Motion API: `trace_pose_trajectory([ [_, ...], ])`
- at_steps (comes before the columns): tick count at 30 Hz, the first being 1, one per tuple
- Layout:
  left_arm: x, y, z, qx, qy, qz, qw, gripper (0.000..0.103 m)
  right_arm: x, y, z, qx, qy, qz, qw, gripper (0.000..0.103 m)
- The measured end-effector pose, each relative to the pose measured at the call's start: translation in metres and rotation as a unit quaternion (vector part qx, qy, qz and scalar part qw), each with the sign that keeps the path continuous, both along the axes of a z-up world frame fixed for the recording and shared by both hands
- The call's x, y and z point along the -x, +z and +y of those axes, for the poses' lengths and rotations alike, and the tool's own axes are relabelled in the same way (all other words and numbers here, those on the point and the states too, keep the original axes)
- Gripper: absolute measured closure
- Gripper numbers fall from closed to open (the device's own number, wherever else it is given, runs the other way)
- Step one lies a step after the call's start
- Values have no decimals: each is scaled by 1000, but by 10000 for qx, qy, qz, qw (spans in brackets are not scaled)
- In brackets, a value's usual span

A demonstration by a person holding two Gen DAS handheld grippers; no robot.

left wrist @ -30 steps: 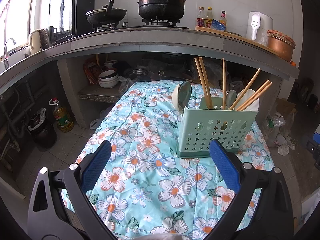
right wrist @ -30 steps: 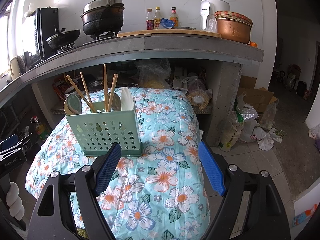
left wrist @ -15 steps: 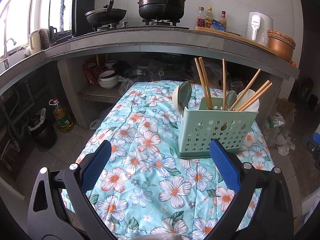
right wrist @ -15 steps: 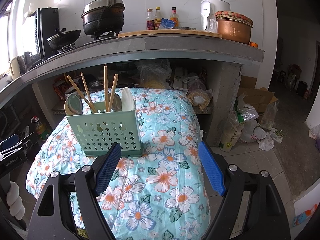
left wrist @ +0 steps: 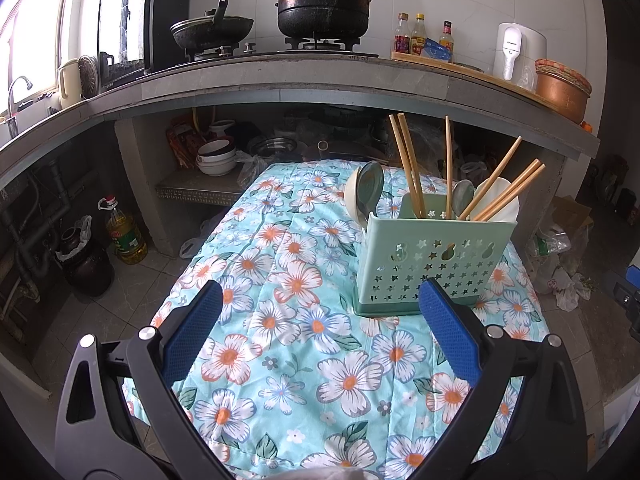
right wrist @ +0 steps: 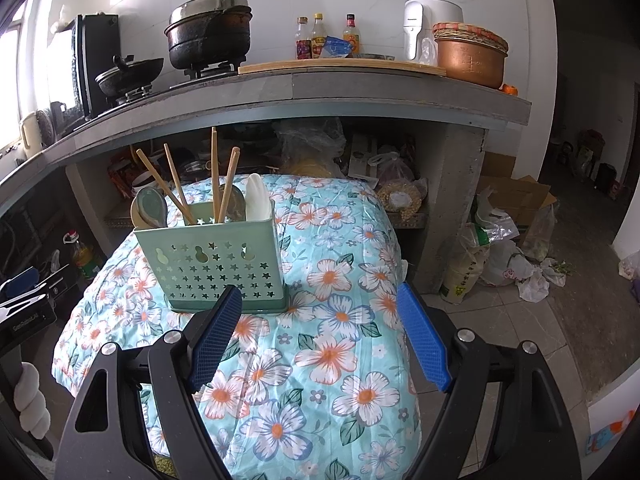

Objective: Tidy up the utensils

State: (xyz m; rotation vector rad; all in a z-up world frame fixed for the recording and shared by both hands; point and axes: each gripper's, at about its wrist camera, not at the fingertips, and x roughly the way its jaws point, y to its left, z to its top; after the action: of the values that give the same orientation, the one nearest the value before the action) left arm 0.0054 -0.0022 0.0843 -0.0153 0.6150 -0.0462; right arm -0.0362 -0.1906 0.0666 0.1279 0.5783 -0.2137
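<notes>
Holder: the green utensil holder (left wrist: 434, 264) stands upright on the table (left wrist: 280, 344), under a floral cloth, towards its far end.
Contents: chopsticks (left wrist: 408, 168) lean out of it, with a green spoon (left wrist: 368, 188) at its left end and a white spoon (left wrist: 500, 200) at its right.
Left tongs (left wrist: 320, 312): released, blue pads wide apart, nothing between them but cloth; the holder sits just beyond the right pad.
Right tongs (right wrist: 320, 320): released too, spread wide over the cloth, holder just past the left pad.
Only in the left view: a stack of bowls (left wrist: 216, 158) on the shelf under the counter, and an oil bottle (left wrist: 126, 232) on the floor.
Only in the right view: the other tool's black body at the left edge, plus a cardboard box (right wrist: 516, 200) and plastic bags (right wrist: 512, 268) on the floor to the right.
Around: black pot (left wrist: 324, 4) and wok (left wrist: 212, 32) on the stove, sauce bottles (left wrist: 418, 34), copper pot (left wrist: 562, 88).
In the way: nothing lies on the cloth between either tongs and the holder.
</notes>
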Motion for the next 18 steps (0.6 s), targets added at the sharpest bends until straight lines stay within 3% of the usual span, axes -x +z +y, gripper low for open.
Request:
trace_pose_trajectory([
  [18,0,0,0,-2,2,4,10000,8,0,0,1,-3,2,0,10000,25],
])
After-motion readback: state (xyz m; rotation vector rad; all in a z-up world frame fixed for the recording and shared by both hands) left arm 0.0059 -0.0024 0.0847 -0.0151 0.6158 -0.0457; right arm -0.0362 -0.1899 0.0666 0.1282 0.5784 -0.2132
